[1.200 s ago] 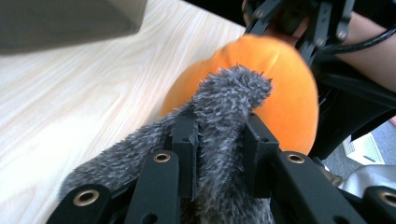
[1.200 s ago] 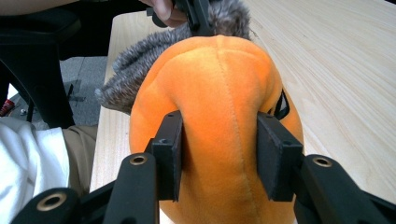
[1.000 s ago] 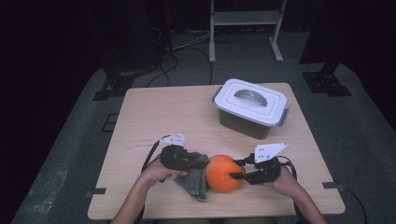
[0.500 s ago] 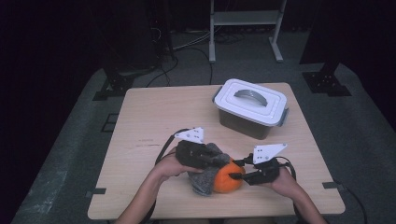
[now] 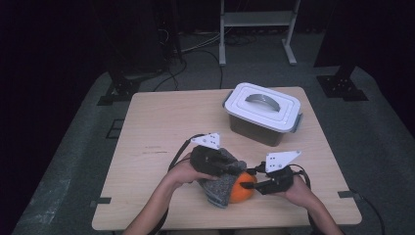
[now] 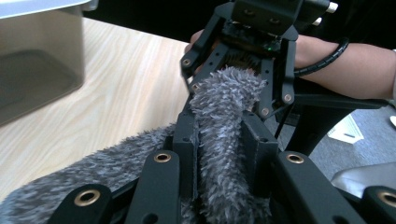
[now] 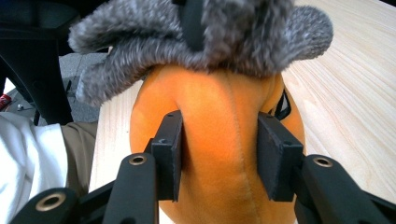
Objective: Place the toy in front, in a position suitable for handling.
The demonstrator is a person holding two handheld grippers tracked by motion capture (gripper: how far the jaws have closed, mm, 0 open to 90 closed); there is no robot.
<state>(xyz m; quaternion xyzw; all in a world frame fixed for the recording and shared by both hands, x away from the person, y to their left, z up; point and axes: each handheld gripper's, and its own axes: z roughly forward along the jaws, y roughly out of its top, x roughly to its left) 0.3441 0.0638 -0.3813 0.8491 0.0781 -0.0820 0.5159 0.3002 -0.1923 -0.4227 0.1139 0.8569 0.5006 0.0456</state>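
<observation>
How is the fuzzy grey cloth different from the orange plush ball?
The grey cloth is shaggy and floppy, draped over the top; the orange plush ball is smooth, round and plump beneath it. The cloth is pinched into a fold in the left gripper, while the ball is squeezed at its sides by the right gripper. Both are soft and near the table's front edge.

One orange plush ball [image 5: 242, 188], one grey cloth [image 5: 221, 186], one lidded box [image 5: 263, 112].

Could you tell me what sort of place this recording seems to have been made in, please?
Probably a lab or studio set up for recording handling work: a lone wooden table stands on grey floor covering amid dark surroundings, cables trail across the floor behind it, and a white metal stand sits at the back.
</observation>
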